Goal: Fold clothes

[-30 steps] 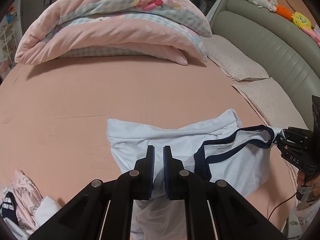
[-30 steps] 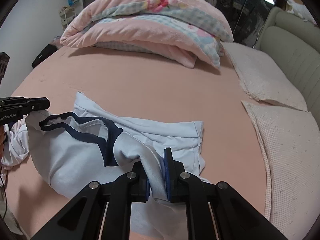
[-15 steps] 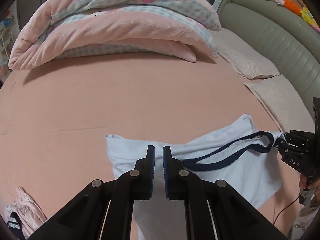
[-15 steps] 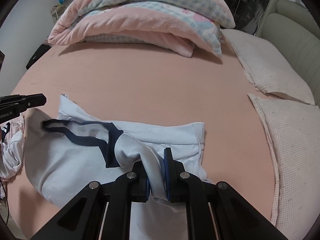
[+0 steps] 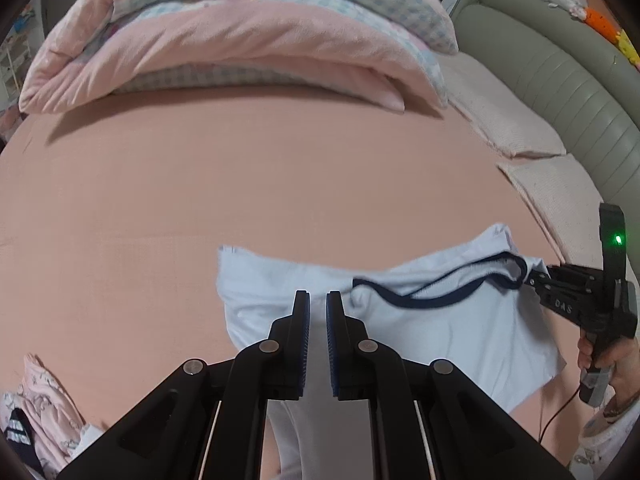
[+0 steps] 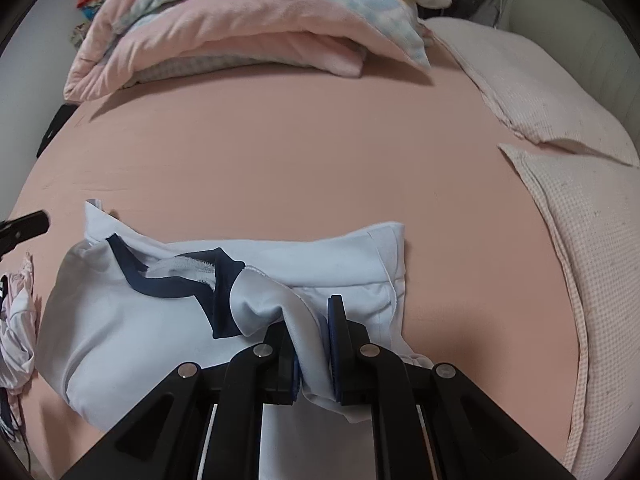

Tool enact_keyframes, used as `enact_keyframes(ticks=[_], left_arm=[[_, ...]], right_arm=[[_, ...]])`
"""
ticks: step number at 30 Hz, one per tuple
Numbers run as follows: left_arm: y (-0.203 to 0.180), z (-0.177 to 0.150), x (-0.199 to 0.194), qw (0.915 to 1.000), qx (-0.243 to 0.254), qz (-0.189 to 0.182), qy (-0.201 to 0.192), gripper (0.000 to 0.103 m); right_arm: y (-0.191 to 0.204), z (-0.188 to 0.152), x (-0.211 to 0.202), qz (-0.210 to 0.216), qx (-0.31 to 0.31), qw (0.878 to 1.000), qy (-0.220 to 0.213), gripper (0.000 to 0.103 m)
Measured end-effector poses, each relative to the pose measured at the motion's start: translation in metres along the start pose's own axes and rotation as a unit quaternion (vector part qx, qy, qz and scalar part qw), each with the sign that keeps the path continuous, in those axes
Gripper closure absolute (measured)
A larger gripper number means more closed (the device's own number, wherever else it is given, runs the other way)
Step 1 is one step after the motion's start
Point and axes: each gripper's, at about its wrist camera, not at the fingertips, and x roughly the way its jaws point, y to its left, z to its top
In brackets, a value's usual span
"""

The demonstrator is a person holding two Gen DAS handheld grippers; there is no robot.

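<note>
A pale blue shirt (image 6: 120,340) with a navy-trimmed neckline (image 6: 168,284) lies crumpled on the near part of the pink bed (image 6: 280,168), its body spread flat and its hem reaching toward the middle of the mattress.

In the right wrist view, the right gripper (image 6: 312,344) has a bunched fold of the shirt running up between its fingers (image 6: 336,320); both blue pads press on the cloth, so it is grasping the shirt at the shoulder, just right of the neckline. The same gripper shows at the right edge of the left wrist view, where its tips meet the end of the stretched navy trim and a hand (image 5: 612,364) holds its handle.

The left gripper (image 5: 318,320) has its fingers (image 5: 300,320) clenched with only a narrow slot between the pads, and pale cloth fills that slot and hangs below it, so it too is grasping the shirt, at the left end of the neckline.

A folded pink quilt (image 5: 224,40) sits at the far side of the bed, two pale pillows (image 6: 592,240) lie to the right, and a small heap of other clothes (image 5: 36,420) rests at the near left edge.
</note>
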Motion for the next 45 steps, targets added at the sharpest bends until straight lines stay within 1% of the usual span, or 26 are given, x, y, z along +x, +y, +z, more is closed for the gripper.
enact_keyframes(ticks=[1, 3, 4, 5, 6, 7, 8, 9, 10, 12, 16, 20, 24, 26, 28, 30, 32, 34, 35, 38, 42, 45], left_arm=[[-0.001, -0.002, 0.000, 1.0000, 0.000, -0.003, 0.005, 0.096], [-0.003, -0.007, -0.001, 0.9997, -0.002, -0.012, 0.020, 0.095], [-0.004, -0.009, -0.002, 0.9995, -0.003, -0.015, 0.029, 0.095], [-0.006, -0.013, -0.003, 0.9991, -0.007, -0.016, 0.039, 0.093], [-0.007, -0.016, -0.005, 0.9989, -0.009, -0.016, 0.044, 0.091], [-0.008, -0.019, -0.006, 0.9988, -0.010, -0.015, 0.046, 0.086], [-0.010, -0.022, -0.008, 0.9989, -0.010, -0.010, 0.044, 0.083], [-0.011, -0.024, -0.011, 0.9990, -0.012, -0.007, 0.041, 0.071], [-0.012, -0.027, -0.014, 0.9991, -0.015, -0.006, 0.039, 0.049], [-0.012, -0.032, -0.020, 0.9989, -0.023, -0.013, 0.039, 0.025], [-0.013, -0.045, -0.034, 0.9977, -0.051, -0.034, 0.029, 0.024], [-0.013, -0.063, -0.041, 0.9965, -0.072, -0.035, 0.027, 0.024], [-0.009, -0.085, -0.046, 0.9925, -0.104, -0.061, 0.021, 0.024], [-0.007, -0.094, -0.047, 0.9900, -0.121, -0.071, 0.017, 0.024], [-0.006, -0.101, -0.048, 0.9888, -0.132, -0.068, 0.007, 0.023], [-0.005, -0.108, -0.048, 0.9874, -0.145, -0.064, -0.001, 0.019], [-0.001, -0.117, -0.048, 0.9836, -0.165, -0.073, -0.007, 0.018], [0.004, -0.125, -0.047, 0.9772, -0.191, -0.091, -0.011, 0.018], [0.008, -0.130, -0.046, 0.9725, -0.209, -0.101, -0.013, 0.018], [0.018, -0.142, -0.041, 0.9557, -0.263, -0.131, -0.019, 0.018], [0.025, -0.159, -0.032, 0.9358, -0.312, -0.163, -0.018, 0.018], [0.026, -0.170, -0.025, 0.9265, -0.333, -0.175, -0.017, 0.018]], right_arm=[[0.000, 0.000, 0.002, -0.002, 0.001, 1.000, 0.006, 0.092], [0.002, 0.000, 0.000, -0.017, 0.000, 1.000, 0.014, 0.078], [0.003, -0.001, -0.002, -0.024, 0.002, 1.000, 0.017, 0.059], [0.003, -0.001, -0.004, -0.030, 0.004, 0.999, 0.020, 0.038], [0.003, -0.002, -0.008, -0.029, 0.008, 0.999, 0.020, 0.030], [0.003, -0.003, -0.014, -0.025, 0.014, 0.999, 0.018, 0.026], [0.002, -0.004, -0.018, -0.022, 0.018, 0.999, 0.015, 0.026], [0.001, -0.006, -0.024, -0.019, 0.025, 0.999, 0.014, 0.026], [-0.001, -0.008, -0.028, -0.015, 0.033, 0.999, 0.016, 0.025], [-0.004, -0.012, -0.037, -0.006, 0.049, 0.999, 0.019, 0.025], [-0.014, -0.025, -0.059, -0.002, 0.078, 0.997, 0.006, 0.025], [-0.024, -0.045, -0.076, 0.000, 0.110, 0.994, -0.003, 0.024], [-0.034, -0.074, -0.077, 0.023, 0.153, 0.988, 0.003, 0.024], [-0.035, -0.088, -0.078, 0.027, 0.168, 0.985, 0.006, 0.024], [-0.037, -0.101, -0.076, 0.040, 0.186, 0.982, 0.012, 0.024], [-0.040, -0.111, -0.074, 0.063, 0.208, 0.976, 0.016, 0.024], [-0.042, -0.120, -0.075, 0.073, 0.227, 0.971, 0.011, 0.024], [-0.044, -0.128, -0.077, 0.080, 0.243, 0.967, 0.006, 0.024], [-0.044, -0.131, -0.077, 0.083, 0.250, 0.965, 0.005, 0.024], [-0.044, -0.142, -0.074, 0.093, 0.270, 0.958, 0.007, 0.024], [-0.043, -0.159, -0.068, 0.112, 0.297, 0.948, 0.017, 0.024], [-0.042, -0.172, -0.062, 0.126, 0.319, 0.939, 0.023, 0.024]])
